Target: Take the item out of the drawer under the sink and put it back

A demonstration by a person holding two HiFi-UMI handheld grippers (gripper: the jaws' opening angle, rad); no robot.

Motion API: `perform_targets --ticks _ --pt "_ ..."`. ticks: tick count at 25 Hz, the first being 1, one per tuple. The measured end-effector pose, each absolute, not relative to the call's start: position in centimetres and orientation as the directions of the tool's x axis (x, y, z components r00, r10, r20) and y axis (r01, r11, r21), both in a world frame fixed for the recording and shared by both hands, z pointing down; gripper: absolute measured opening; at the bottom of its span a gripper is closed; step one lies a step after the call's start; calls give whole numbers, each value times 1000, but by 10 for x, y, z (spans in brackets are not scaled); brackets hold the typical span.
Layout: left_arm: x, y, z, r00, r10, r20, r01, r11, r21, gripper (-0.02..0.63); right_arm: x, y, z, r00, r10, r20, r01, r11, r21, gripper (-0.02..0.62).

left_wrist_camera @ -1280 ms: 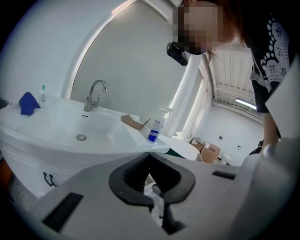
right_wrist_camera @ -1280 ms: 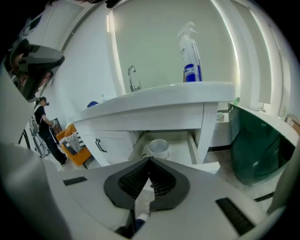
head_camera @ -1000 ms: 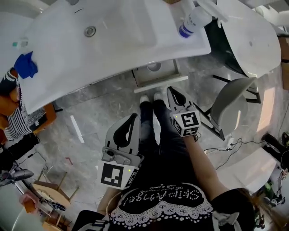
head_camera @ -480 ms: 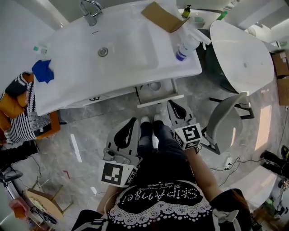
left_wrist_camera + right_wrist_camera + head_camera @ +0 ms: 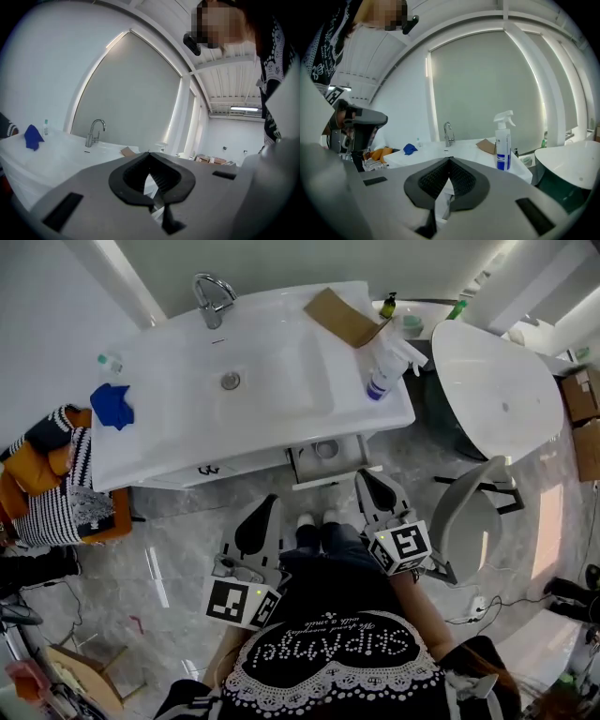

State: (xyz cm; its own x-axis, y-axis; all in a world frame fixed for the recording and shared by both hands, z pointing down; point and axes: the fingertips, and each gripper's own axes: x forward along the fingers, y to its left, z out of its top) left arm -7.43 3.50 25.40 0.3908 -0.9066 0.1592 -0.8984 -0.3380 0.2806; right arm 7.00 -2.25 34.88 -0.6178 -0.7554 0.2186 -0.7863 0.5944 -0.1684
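The small drawer (image 5: 330, 461) under the white sink counter (image 5: 281, 418) stands pulled out. A round pale item (image 5: 325, 448) lies inside it. My left gripper (image 5: 267, 503) is held low in front of the person's legs, well short of the drawer, jaws shut and empty. My right gripper (image 5: 367, 475) hangs just below the drawer's right front corner, also shut with nothing in it. In the left gripper view the gripper (image 5: 149, 153) points over the counter toward the faucet (image 5: 95, 131). In the right gripper view the gripper (image 5: 449, 160) points at the counter too.
On the counter stand a spray bottle (image 5: 384, 371), a cardboard piece (image 5: 342, 317), a blue cloth (image 5: 112, 404) and the faucet (image 5: 214, 292). A white bathtub (image 5: 492, 390) and a grey chair (image 5: 469, 512) are at the right. Striped and orange clothes (image 5: 52, 474) lie left.
The head view has pulled back, so the counter and open drawer sit lower in the picture and the faucet shows. Both grippers stay shut and have hardly moved.
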Motion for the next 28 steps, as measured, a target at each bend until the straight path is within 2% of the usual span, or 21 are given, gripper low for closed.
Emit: perform_targets --ticks 15,28 --pt "-71 30 232 470 -881 48 -870 -454 192 3 72 0 292 -622 -778 88 -782 612 -115 17" --pt "-69 32 212 466 -885 -10 -868 -460 188 3 60 13 266 -671 -742 15 -734 660 -158 18"
